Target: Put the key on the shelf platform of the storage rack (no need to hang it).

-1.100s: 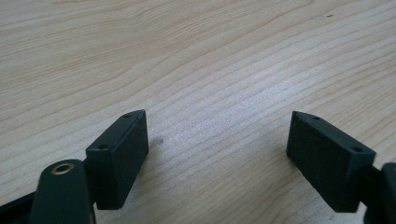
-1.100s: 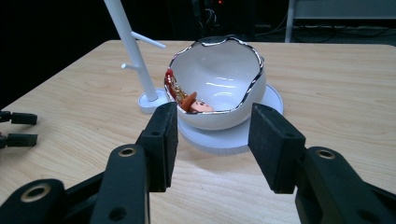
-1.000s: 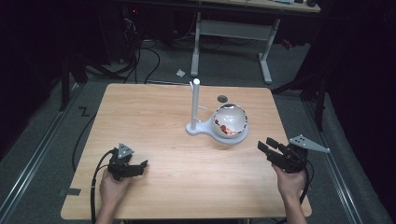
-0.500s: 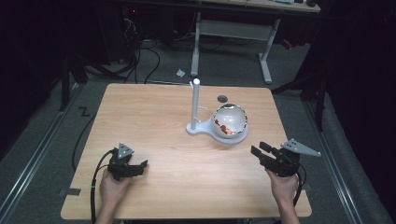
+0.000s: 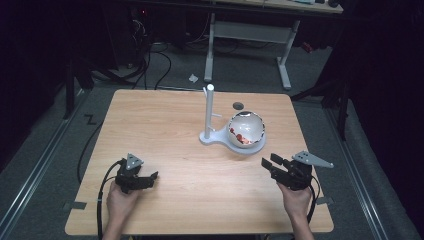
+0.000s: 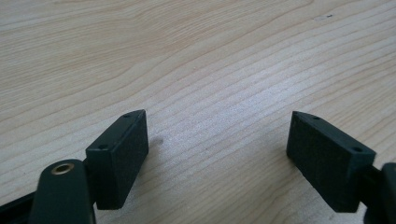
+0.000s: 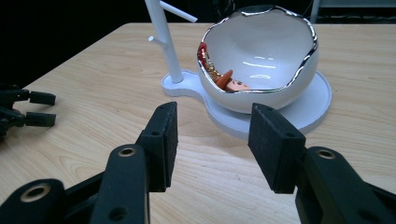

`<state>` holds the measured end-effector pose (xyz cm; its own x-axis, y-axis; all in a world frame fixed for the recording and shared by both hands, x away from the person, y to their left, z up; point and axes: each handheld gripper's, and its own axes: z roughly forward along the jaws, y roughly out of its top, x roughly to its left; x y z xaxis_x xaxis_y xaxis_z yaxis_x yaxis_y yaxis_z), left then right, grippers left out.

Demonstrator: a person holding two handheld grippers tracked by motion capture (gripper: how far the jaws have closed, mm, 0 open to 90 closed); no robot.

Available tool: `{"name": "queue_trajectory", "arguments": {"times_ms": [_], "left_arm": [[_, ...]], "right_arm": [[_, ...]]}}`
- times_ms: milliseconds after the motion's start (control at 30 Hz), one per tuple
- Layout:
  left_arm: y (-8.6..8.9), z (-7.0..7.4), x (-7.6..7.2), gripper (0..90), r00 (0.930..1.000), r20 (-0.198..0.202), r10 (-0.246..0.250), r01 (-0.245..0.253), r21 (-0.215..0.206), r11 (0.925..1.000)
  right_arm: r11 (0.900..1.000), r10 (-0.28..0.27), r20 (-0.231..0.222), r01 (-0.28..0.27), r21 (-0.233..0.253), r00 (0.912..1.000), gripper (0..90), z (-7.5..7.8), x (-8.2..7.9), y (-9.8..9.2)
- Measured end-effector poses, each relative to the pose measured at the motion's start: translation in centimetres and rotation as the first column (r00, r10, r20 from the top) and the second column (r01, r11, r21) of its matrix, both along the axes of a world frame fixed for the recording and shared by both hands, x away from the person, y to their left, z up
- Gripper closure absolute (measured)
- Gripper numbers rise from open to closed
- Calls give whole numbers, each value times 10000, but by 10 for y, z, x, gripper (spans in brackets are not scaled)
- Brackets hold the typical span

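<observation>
— Since a second ago our right gripper (image 5: 272, 165) has slid in toward the white bowl (image 5: 246, 129) on its stand base (image 5: 215, 138), mid-table, jaws apart.

— We're approaching, then. Left gripper (image 5: 148, 179)?

— Resting near-left, jaws wide, empty. Next we'd reach for the trinkets (image 7: 223, 77) inside.

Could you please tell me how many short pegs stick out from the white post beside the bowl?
2 show in the right gripper view: one peg angling up from the white post, and a shorter peg lower on its other side. Others may be hidden behind it.
</observation>
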<state>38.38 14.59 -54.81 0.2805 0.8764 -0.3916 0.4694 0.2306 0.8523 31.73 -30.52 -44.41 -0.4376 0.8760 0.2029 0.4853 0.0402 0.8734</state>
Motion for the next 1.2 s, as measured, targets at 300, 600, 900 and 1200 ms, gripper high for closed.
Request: {"name": "queue_trajectory", "arguments": {"times_ms": [300, 600, 900, 1200], "left_arm": [[0, 0, 0, 211, 10000, -3, 0, 0, -7, 10000], [0, 0, 0, 211, 10000, -8, -9, 9, 3, 10000], [0, 0, 0, 211, 10000, -9, -8, 8, -2, 10000], [0, 0, 0, 211, 10000, -10, -11, 11, 2, 10000]], "right_arm": [[9998, 210, -116, -211, -41, 9997, 530, -6, 3, 11], [9990, 426, -299, -431, -146, 9986, 530, -15, 6, 22], [9982, 546, -446, -557, -242, 9975, 529, -24, 8, 29], [9979, 551, -712, -574, -311, 9959, 527, -34, 11, 32]]}}
